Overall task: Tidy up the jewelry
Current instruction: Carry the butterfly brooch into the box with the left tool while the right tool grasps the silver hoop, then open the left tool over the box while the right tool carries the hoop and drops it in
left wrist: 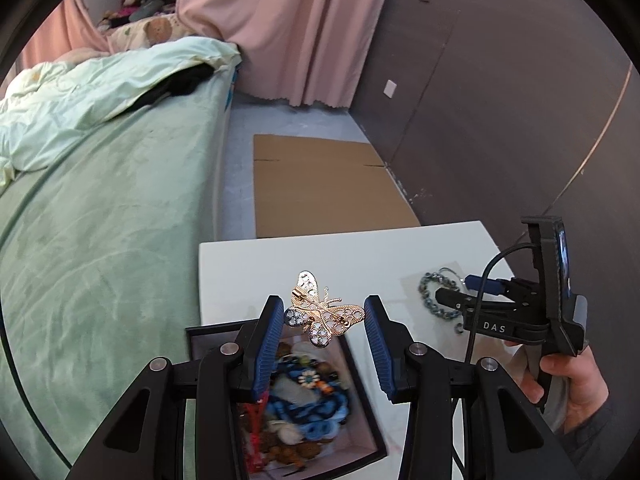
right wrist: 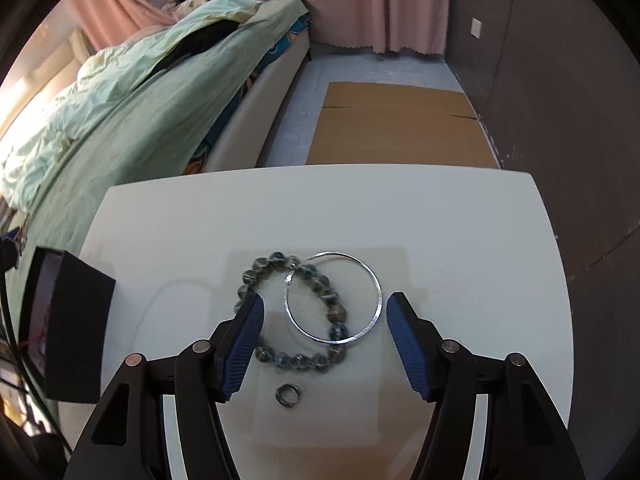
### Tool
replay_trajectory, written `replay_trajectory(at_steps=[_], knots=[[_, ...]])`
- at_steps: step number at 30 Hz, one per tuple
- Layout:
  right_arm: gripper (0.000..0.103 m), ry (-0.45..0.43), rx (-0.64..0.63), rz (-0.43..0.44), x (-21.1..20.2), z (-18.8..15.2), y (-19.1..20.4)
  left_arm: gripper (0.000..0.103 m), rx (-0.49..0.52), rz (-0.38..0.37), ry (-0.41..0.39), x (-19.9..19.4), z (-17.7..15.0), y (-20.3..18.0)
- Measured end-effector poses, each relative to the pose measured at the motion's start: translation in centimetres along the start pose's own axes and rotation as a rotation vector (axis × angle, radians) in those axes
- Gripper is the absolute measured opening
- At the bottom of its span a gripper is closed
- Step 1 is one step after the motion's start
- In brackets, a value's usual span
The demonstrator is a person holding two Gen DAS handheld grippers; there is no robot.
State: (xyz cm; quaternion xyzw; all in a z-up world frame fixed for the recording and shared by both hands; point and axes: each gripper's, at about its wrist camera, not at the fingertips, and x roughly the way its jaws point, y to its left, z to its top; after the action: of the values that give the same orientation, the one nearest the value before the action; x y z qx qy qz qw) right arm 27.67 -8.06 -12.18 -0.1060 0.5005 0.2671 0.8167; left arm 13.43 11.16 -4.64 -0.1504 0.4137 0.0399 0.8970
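Observation:
My left gripper is shut on a gold butterfly brooch, back side up, held by its wing tips above an open black jewelry box full of beads and blue cord. In the right wrist view my right gripper hangs open above a grey-blue bead bracelet and a thin silver bangle that overlap on the white table. Neither pad touches them. A small metal ring lies nearer to me. The left wrist view shows the right gripper over the bracelet, held by a hand.
The black box stands at the table's left edge. A bed with green bedding runs along the left. Flat cardboard lies on the floor beyond the table, with a dark wall to the right and pink curtains behind.

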Motion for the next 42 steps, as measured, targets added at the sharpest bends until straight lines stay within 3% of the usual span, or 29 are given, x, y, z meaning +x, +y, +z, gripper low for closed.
replay_trajectory(at_steps=[7, 10, 18, 20, 23, 29, 42], knots=[[0.064, -0.01, -0.004, -0.029, 0.1, 0.3, 0.3, 0.043, -0.027, 0.015, 0.064, 0.8, -0.5, 1.4], [0.052, -0.005, -0.044, -0.088, 0.2, 0.3, 0.8, 0.043, -0.046, 0.024, 0.104, 1.4, -0.8, 1.8], [0.051, 0.007, -0.012, -0.032, -0.9, -0.4, -0.2, 0.045, -0.12, -0.017, 0.165, 2.2, -1.2, 2.7], [0.051, -0.003, 0.008, -0.015, -1.6, -0.6, -0.7, 0.051, -0.117, -0.019, 0.163, 2.0, -1.3, 2.5], [0.051, -0.023, 0.039, 0.018, -2.7, -0.9, -1.2, 0.061, -0.113, -0.024, 0.144, 1.5, -1.4, 2.2], [0.051, -0.1, 0.067, 0.11, -5.3, -1.0, -0.6, 0.067, -0.129, -0.025, 0.113, 0.1, -1.6, 2.5], [0.051, -0.252, 0.037, 0.34, -10.5, -1.9, 6.6, 0.082, -0.194, 0.036, -0.059, -5.0, -2.0, 4.8]])
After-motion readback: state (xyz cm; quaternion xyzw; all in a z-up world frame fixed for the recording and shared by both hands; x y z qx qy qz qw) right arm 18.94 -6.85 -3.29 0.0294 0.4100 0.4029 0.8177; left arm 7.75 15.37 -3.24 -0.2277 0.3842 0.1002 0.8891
